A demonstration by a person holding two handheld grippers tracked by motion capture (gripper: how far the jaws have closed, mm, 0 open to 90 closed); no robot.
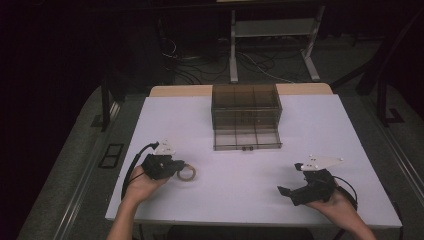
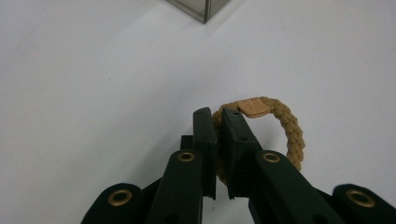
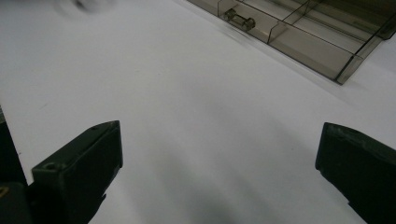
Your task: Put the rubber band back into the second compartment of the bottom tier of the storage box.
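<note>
A braided tan ring (image 2: pixel 280 130) is pinched by the left gripper (image 2: pixel 217 116) on the white table (image 1: pixel 240 190). In the left gripper view the two black jaws are pressed almost together, and one side of the ring is caught between them; the rest of the loop, with a small flat tag on it, stands out to the right of the jaws. In the high view the ring (image 1: pixel 187 173) is seen at the left front part of the table, just at the tip of the left gripper (image 1: pixel 181 167), and whether it is already lifted from the surface cannot be told.

The grasp is judged as done. What seems to be left is the carrying: a smoky clear box (image 1: pixel 246 107) stands at the far middle of the table, and its lower drawer (image 1: pixel 247 140) is pulled out towards the person. The drawer is divided into compartments, and those that can be seen look empty, so the ring is probably to be placed there. The ring is well apart from the drawer.

The left hand (image 1: pixel 142 182) is held low, near the table, with the gripper pointed level to the right. The right gripper (image 1: pixel 287 192) is rested at the right front part of the table, held from behind by the right hand (image 1: pixel 335 200), pointed to the left and a little forward. Its jaws are spread wide and nothing is between them; in the right gripper view the drawer (image 3: pixel 299 32) with its small handle is seen ahead
</note>
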